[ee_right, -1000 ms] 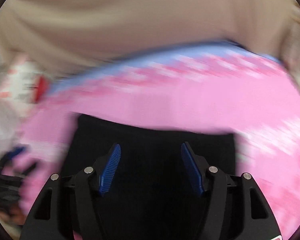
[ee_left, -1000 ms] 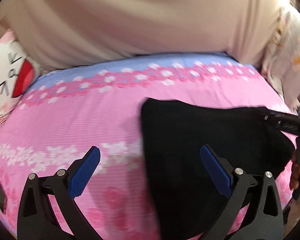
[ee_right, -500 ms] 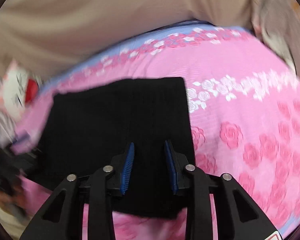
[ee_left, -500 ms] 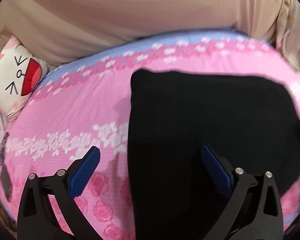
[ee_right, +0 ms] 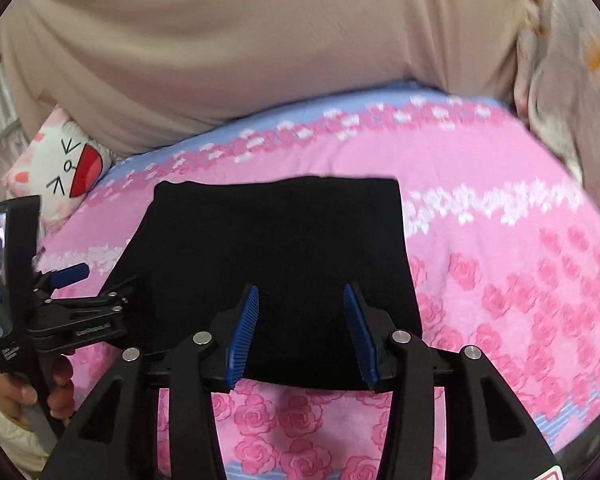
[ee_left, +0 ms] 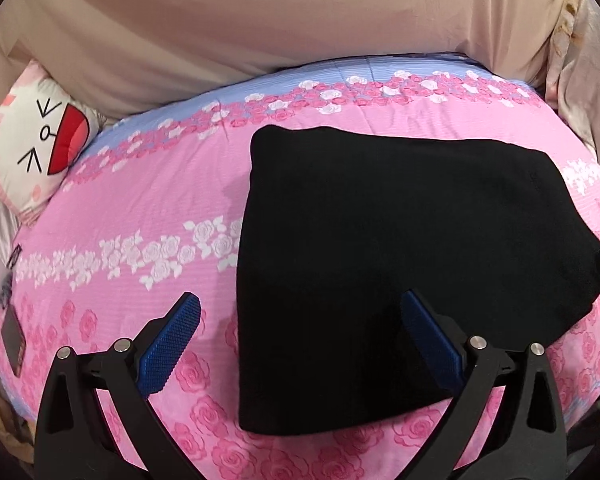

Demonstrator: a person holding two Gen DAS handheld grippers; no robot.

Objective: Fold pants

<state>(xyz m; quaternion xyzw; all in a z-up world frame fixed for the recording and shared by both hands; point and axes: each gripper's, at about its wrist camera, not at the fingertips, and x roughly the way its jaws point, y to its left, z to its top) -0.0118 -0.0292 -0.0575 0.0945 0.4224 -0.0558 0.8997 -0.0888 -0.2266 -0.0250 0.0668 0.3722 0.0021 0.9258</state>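
**Inspector:** State the location of the item.

**Assistant:** The pants (ee_left: 412, 248), black and folded into a compact block, lie flat on the pink rose-print bedspread (ee_left: 148, 200), towards its right half in the left wrist view. A cartoon-face cushion (ee_left: 36, 140) sits at the far left edge of the bed, against the beige backdrop (ee_left: 280, 16).

**Inspector:** What does each view show that the other does not?

**Assistant:** The left wrist view shows a dark flat object (ee_left: 12, 336), too small to identify, at the near left edge of the spread. The right wrist view shows the left gripper (ee_right: 70, 284) from the side, with the person's hand (ee_right: 28, 392) wrapped round its handle and a small screen on its back. The left wrist view shows only a sliver of the other tool at its right edge.

**Inspector:** Pose and finger state?

**Assistant:** The left gripper (ee_left: 300, 336) hovers over the near left edge of the pants, fingers (ee_left: 172, 344) spread wide: one over bare bedspread, the other over black cloth, nothing between them. The right gripper (ee_right: 300, 332) is centred over the near edge of the pants, fingers (ee_right: 242, 340) moderately apart and empty. Whether either touches the cloth I cannot tell.
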